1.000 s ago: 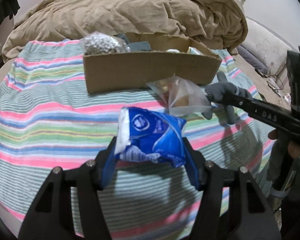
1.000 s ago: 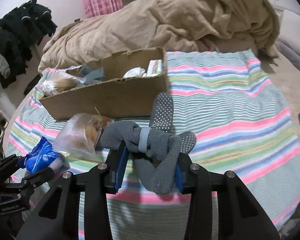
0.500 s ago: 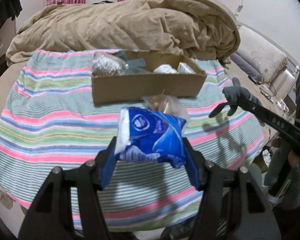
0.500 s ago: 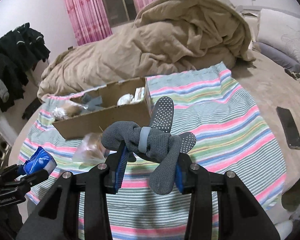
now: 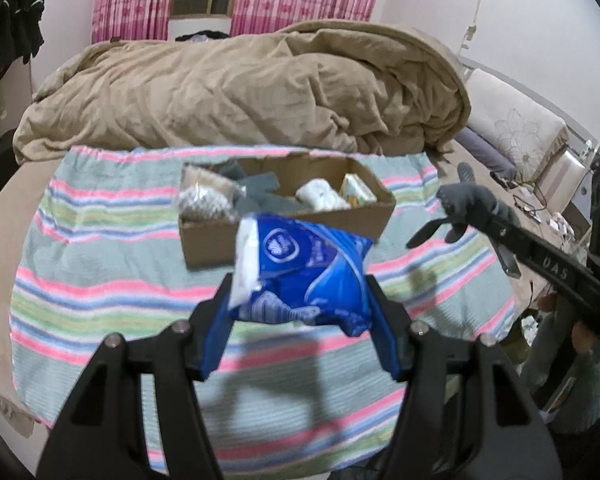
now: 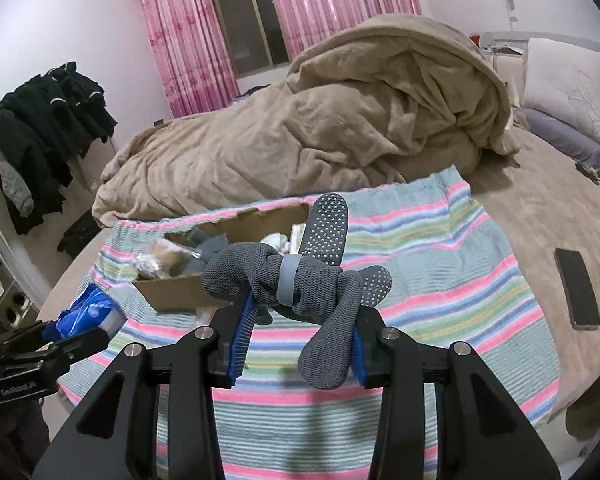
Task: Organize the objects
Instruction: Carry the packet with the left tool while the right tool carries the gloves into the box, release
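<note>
Left gripper (image 5: 300, 300) is clamped on a blue tissue pack (image 5: 304, 276), held in the air between its blue pads, in front of and above the cardboard box (image 5: 284, 216). Right gripper (image 6: 300, 320) is closed on a bundle of grey socks (image 6: 300, 284) tied with a band, also in the air, with the box behind and to its left. The box sits mid-way on the striped blanket (image 5: 100, 280), its top open; bare blanket lies on all sides of it, the beige duvet (image 5: 240, 92) heaped behind, and a phone (image 6: 578, 288) well right.
</note>
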Available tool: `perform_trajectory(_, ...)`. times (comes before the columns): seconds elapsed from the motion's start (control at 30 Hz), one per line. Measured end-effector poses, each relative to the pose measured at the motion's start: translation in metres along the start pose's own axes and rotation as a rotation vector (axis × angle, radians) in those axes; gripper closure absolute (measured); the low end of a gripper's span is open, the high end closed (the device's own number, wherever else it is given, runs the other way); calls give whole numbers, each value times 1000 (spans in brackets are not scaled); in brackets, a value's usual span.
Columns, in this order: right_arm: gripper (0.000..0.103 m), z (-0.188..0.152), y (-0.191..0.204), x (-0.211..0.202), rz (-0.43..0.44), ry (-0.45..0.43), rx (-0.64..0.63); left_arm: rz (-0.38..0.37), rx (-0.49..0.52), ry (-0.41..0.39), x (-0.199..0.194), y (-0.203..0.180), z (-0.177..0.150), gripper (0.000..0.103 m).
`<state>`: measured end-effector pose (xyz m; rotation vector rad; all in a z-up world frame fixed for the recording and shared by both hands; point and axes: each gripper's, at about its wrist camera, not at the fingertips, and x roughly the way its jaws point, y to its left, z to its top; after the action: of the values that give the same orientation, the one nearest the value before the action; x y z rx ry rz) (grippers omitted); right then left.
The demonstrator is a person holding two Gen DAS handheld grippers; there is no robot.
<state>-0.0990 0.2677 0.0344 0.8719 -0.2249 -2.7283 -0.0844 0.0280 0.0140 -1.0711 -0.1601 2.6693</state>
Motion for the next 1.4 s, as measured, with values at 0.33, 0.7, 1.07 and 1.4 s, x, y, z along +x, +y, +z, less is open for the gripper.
perform_trajectory(0.33, 60, 31, 21, 23, 39, -20, -66, -3, 11, -52, 12, 4, 33, 41)
perform_trajectory(0.7, 60, 52, 29, 94, 93, 47, -84, -16, -1, -59, 60, 20, 59, 41)
perform_trajectory(1.07, 59, 48, 46, 156, 151, 146, -91, 18, -7, 38, 132, 43, 60, 38)
perform_trajectory(1.4, 41, 33, 51, 187, 151, 225, -88, 30, 0, 33, 121, 39, 54, 17)
